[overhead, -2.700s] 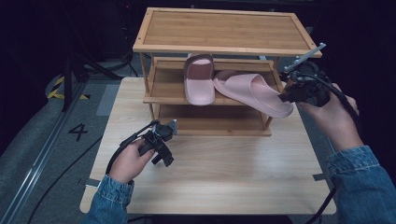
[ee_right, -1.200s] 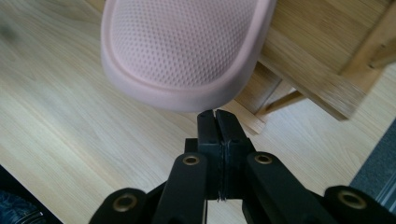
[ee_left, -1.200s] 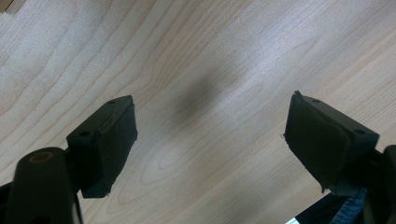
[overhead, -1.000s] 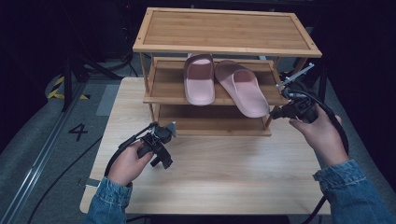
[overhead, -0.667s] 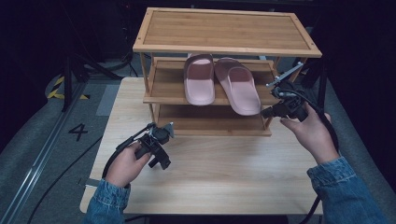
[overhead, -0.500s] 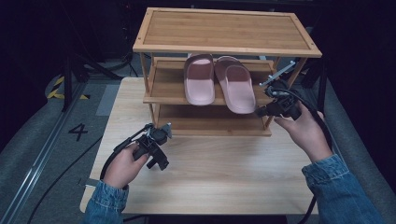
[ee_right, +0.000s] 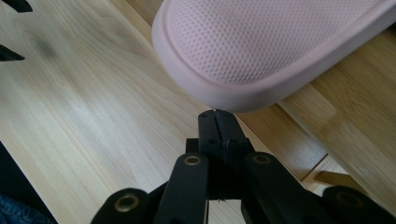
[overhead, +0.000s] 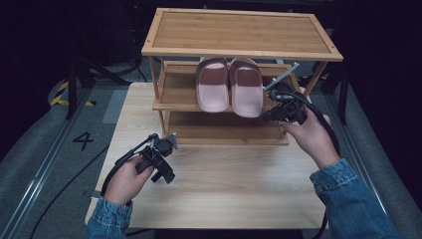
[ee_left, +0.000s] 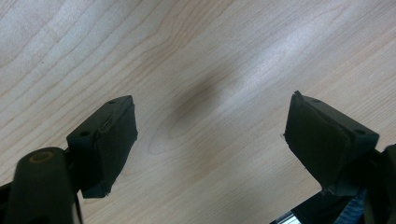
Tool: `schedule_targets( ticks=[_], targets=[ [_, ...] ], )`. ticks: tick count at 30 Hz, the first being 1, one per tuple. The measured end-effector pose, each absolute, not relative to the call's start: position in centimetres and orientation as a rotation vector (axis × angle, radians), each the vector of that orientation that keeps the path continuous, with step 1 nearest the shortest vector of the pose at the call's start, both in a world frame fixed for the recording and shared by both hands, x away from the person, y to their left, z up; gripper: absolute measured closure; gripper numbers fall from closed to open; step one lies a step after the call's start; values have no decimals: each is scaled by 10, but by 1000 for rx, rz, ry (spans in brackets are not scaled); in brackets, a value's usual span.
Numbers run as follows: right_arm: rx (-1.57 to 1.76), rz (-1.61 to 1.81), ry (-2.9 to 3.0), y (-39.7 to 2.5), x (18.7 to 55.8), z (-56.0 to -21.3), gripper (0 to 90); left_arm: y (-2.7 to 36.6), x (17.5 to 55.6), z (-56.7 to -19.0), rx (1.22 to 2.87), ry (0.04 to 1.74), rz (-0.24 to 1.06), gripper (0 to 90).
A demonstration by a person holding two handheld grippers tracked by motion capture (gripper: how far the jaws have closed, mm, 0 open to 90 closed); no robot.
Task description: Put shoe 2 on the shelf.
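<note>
Two pink slippers lie side by side on the middle shelf (overhead: 174, 92) of a wooden shoe rack (overhead: 239, 32): the left slipper (overhead: 212, 84) and the right slipper (overhead: 246, 89), heels toward me and overhanging the shelf edge. My right gripper (overhead: 267, 118) is shut, its tips (ee_right: 217, 116) touching the heel rim of the right slipper (ee_right: 261, 51), with nothing between the jaws. My left gripper (overhead: 164, 172) is held low over the table in front of the rack, open (ee_left: 210, 116) and empty above bare wood.
The light wooden table (overhead: 239, 189) stretches in front of the rack. The rack's bottom shelf (overhead: 224, 132) and top board carry nothing. Cables trail from both grippers. Dark floor with yellow-black tape (overhead: 62, 92) lies to the left.
The right slipper has swung from lying askew to lying straight beside the left one, with my right gripper moving left along with its heel. The left gripper has hardly moved.
</note>
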State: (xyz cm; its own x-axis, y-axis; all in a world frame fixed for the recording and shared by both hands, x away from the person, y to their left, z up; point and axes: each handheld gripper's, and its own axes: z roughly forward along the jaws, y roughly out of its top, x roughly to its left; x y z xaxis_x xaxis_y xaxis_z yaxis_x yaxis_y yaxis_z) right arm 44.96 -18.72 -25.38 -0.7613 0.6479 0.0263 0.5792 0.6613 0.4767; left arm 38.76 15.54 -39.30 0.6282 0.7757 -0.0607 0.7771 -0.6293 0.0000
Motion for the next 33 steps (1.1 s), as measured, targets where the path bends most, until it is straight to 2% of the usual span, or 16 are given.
schedule_targets(
  ticks=[17, 21, 33],
  targets=[
    [990, 681, 2713, -179, 457, -255, 894, 160, 384, -394, 2806, 1355, -89, 176],
    [999, 684, 2709, -180, 456, -252, 810, 159, 385, -394, 2806, 1349, -92, 176],
    [1002, 705, 2693, -210, 428, -235, 783, 157, 385, -394, 2814, 1346, -91, 176]
  ],
)
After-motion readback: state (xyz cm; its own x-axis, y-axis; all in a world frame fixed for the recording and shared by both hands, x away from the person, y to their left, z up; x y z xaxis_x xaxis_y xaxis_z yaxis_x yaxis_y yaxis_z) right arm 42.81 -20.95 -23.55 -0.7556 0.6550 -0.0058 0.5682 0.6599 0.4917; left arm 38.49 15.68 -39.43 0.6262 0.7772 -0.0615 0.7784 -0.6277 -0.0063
